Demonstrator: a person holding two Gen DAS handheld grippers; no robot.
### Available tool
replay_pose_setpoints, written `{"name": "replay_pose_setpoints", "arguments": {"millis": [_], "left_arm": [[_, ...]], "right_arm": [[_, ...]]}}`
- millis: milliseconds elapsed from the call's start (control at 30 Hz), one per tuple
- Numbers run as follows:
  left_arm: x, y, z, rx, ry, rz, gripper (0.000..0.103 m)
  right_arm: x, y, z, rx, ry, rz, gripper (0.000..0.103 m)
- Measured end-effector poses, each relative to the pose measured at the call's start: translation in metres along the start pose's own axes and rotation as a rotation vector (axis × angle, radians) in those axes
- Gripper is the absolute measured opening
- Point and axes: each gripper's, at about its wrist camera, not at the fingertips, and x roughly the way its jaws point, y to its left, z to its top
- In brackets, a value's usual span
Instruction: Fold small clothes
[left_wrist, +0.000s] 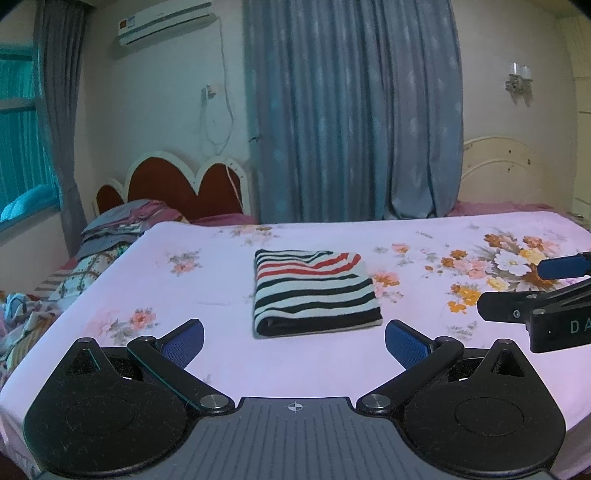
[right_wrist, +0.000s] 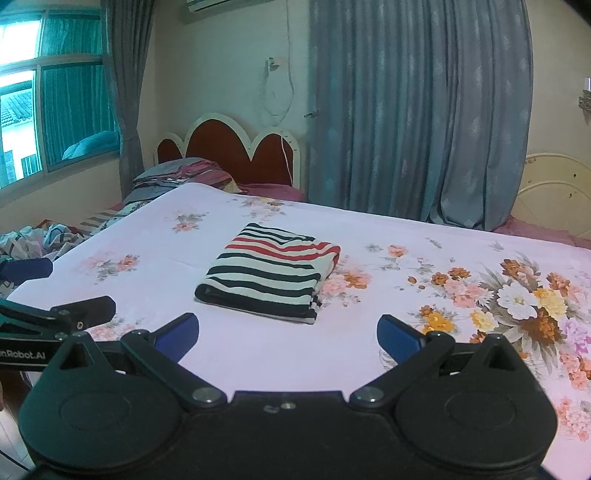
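A small striped garment (left_wrist: 314, 291), black, white and red, lies folded into a neat rectangle on the pink floral bedsheet (left_wrist: 221, 362). My left gripper (left_wrist: 294, 341) is open just in front of its near edge, blue pads wide apart, holding nothing. In the right wrist view the same folded garment (right_wrist: 269, 273) sits ahead and slightly left of my right gripper (right_wrist: 288, 334), which is open and empty too. The right gripper's fingers (left_wrist: 561, 266) show at the right edge of the left wrist view, and the left gripper's fingers (right_wrist: 27, 267) show at the left edge of the right wrist view.
A second bed with a red scalloped headboard (left_wrist: 177, 181) and piled bedding (left_wrist: 110, 229) stands at the far left. Grey-blue curtains (left_wrist: 351, 110) hang behind the bed. A cream headboard (left_wrist: 498, 170) is at the back right. The sheet's left edge (right_wrist: 92, 236) drops off toward rumpled covers.
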Motion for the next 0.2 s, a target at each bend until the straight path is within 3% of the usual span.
{"name": "replay_pose_setpoints", "arguments": {"millis": [200], "left_arm": [[0.0006, -0.0065, -0.0009, -0.002, 0.009, -0.004, 0.103]], "right_arm": [[-0.0006, -0.0026, -0.0009, 0.006, -0.001, 0.013, 0.102]]}}
